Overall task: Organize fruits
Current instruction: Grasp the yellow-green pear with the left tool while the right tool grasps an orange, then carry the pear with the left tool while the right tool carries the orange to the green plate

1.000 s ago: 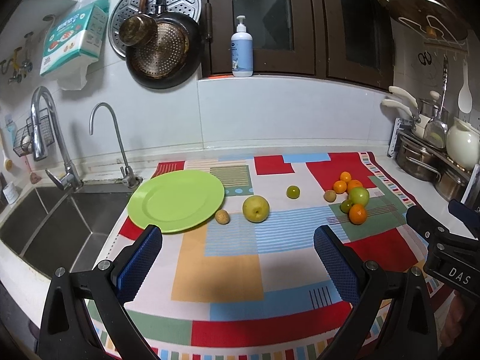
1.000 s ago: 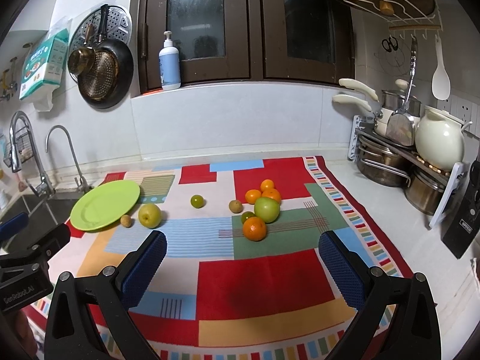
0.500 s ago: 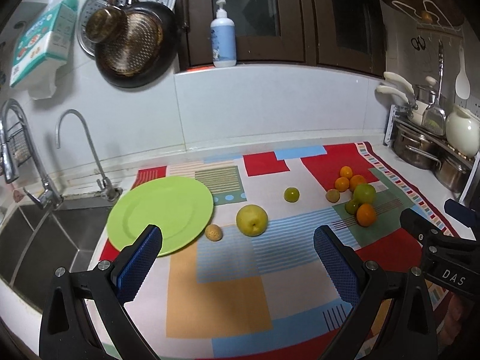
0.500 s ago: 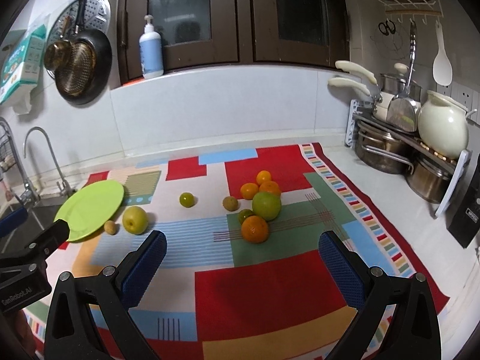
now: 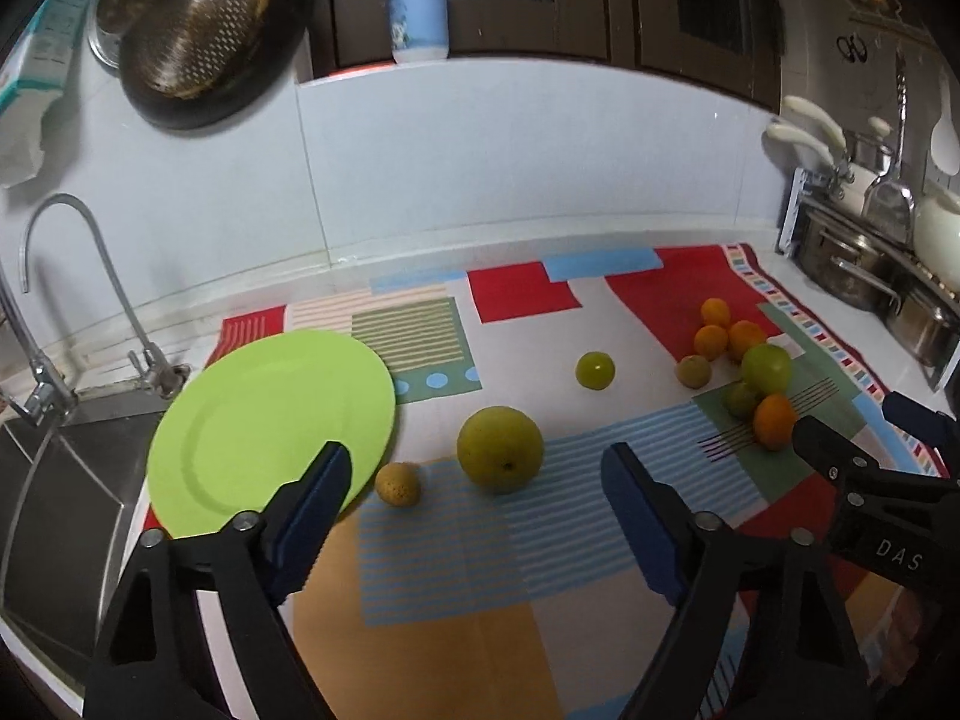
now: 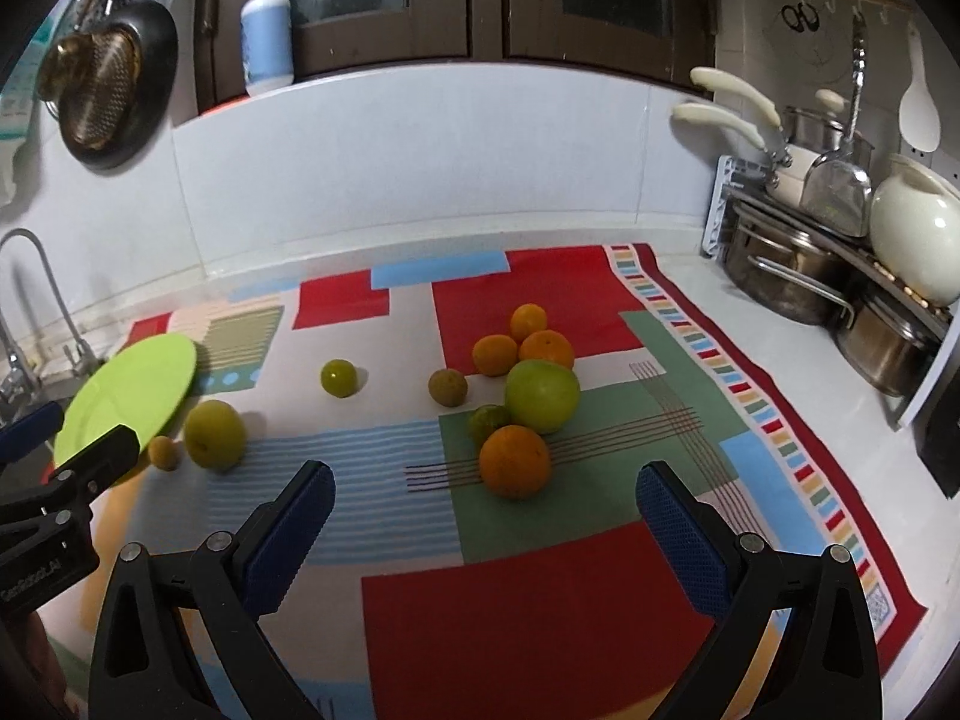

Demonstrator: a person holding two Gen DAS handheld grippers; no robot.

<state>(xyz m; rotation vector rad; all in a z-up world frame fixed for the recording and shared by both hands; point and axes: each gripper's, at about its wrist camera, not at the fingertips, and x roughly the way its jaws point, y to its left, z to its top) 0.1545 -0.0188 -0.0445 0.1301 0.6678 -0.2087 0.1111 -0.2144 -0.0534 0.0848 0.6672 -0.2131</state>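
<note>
Only right wrist view shows the white kettle (image 6: 915,231) whole.

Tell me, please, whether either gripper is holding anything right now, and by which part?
Nothing is held. The left gripper has its jaws closing on empty air short of the pear; the right gripper is open and empty.

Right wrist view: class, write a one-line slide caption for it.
Open right tool nears a round orange fruit on the patchwork cloth; the flat green plate sits empty.
</note>
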